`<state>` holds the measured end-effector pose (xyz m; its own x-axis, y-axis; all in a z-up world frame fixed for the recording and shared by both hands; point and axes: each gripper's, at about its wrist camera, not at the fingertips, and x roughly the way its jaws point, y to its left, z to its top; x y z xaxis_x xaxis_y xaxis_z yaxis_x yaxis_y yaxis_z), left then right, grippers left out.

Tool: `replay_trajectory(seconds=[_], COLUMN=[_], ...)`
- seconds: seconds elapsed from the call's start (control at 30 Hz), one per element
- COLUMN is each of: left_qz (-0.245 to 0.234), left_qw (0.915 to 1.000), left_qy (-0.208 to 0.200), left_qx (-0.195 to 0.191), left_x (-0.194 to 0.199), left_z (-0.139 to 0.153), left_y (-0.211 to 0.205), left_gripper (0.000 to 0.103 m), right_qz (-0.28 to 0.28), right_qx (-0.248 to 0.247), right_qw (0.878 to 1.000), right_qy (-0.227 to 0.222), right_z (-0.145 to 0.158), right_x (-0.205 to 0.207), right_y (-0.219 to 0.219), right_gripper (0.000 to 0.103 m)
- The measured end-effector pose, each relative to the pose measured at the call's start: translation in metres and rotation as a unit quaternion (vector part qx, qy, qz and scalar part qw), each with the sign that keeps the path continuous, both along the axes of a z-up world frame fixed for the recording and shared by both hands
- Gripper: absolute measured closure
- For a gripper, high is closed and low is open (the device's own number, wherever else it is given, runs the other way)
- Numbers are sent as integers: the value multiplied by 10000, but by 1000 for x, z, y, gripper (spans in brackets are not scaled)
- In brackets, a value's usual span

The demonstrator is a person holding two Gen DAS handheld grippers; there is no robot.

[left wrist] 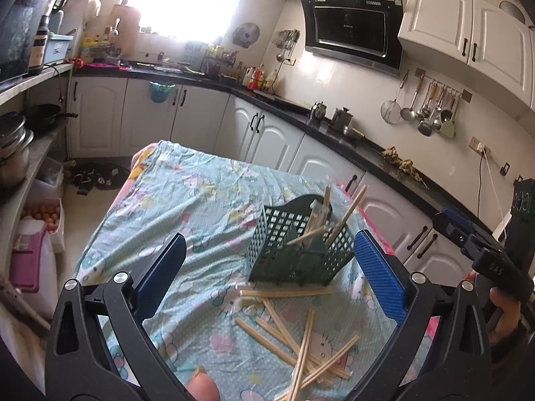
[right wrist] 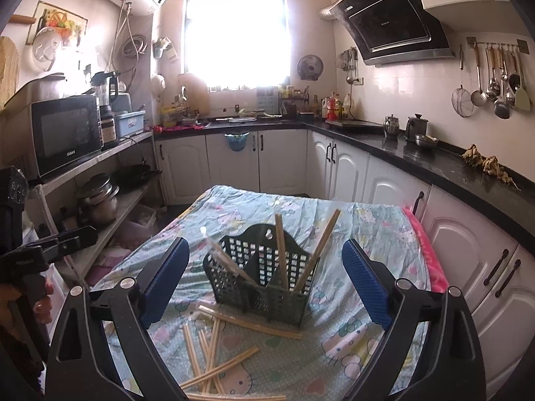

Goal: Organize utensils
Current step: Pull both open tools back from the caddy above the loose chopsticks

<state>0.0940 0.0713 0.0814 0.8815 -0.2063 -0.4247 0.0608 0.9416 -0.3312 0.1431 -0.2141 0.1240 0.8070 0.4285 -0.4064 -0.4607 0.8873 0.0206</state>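
At frame centre, green utensil basket (right wrist: 267, 277) holds a few chopsticks (right wrist: 281, 257); loose chopsticks (right wrist: 214, 351) remain on worktop (right wrist: 351, 220) below; left claw (left wrist: 269, 274) and right claw (right wrist: 265, 280) wide, empty.

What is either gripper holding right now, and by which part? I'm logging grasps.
Nothing. The left gripper and right gripper are both open and empty, above the loose chopsticks near the basket.
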Motion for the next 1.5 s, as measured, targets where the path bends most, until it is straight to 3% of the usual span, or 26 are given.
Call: replay_trajectory(seconds=[0.9,1.5], left_qz=[-223,-345], left_qw=[9977,9929], left_qy=[627,1072], left_qx=[136,382], left_x=[-14,-2], left_z=[-62,-102], left_y=[-17,-37], left_gripper=[11,11], right_qz=[-52,-133], right_qx=[-414,-705], right_qw=[9969,9909], right_qy=[665,1141], right_z=[-71,-119], right_x=[-29,-24], right_y=[-1,-5], right_gripper=[13,13])
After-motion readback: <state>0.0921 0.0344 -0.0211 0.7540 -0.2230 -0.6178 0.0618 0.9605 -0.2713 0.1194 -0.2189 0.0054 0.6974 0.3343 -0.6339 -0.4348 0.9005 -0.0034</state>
